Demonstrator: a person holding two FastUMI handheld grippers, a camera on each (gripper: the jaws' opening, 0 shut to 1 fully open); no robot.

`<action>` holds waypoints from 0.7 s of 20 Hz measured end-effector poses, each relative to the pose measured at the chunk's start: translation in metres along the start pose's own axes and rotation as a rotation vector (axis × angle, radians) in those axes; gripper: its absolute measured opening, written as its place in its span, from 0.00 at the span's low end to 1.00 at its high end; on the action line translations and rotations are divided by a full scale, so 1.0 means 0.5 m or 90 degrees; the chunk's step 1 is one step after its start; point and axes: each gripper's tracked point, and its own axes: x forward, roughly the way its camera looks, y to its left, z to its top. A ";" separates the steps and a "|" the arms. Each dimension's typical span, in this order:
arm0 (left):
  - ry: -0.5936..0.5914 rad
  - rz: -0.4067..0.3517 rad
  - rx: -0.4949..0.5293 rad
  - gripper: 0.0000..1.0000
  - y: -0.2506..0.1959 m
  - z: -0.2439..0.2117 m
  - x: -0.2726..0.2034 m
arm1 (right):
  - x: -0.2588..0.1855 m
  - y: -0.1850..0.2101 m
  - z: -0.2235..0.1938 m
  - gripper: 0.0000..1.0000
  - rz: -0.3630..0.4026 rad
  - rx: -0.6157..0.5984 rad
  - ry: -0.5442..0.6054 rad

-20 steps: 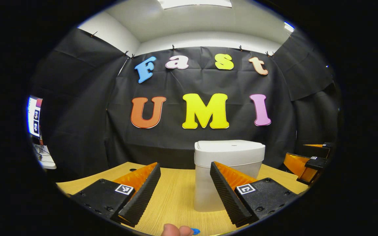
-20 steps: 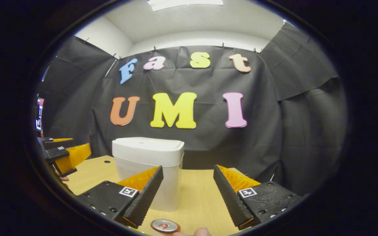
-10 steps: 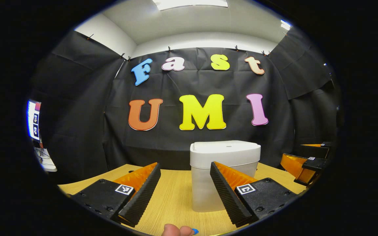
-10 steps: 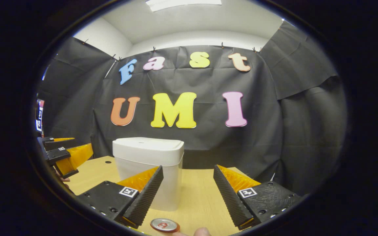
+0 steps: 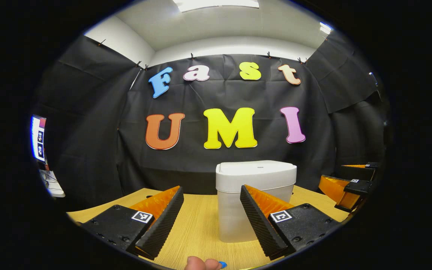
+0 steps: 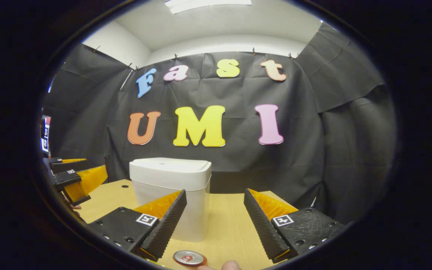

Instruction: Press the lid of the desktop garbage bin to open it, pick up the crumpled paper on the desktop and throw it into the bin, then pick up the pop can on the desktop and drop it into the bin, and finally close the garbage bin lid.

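White bin sits on the wooden surface toward the back, lid down flat; left gripper hangs in front of it with jaws wide apart, nothing between them; right gripper is the same, jaws apart and empty; the can stands upright on the surface just below it, near side of the bin.
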 end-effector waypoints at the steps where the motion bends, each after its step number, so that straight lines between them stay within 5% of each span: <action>1: 0.000 -0.001 0.000 0.98 0.000 -0.001 0.000 | 0.001 0.002 -0.001 0.98 0.002 0.001 0.001; 14: 0.013 -0.006 -0.002 0.98 0.014 -0.023 -0.008 | 0.019 0.026 0.030 0.95 0.039 -0.011 0.004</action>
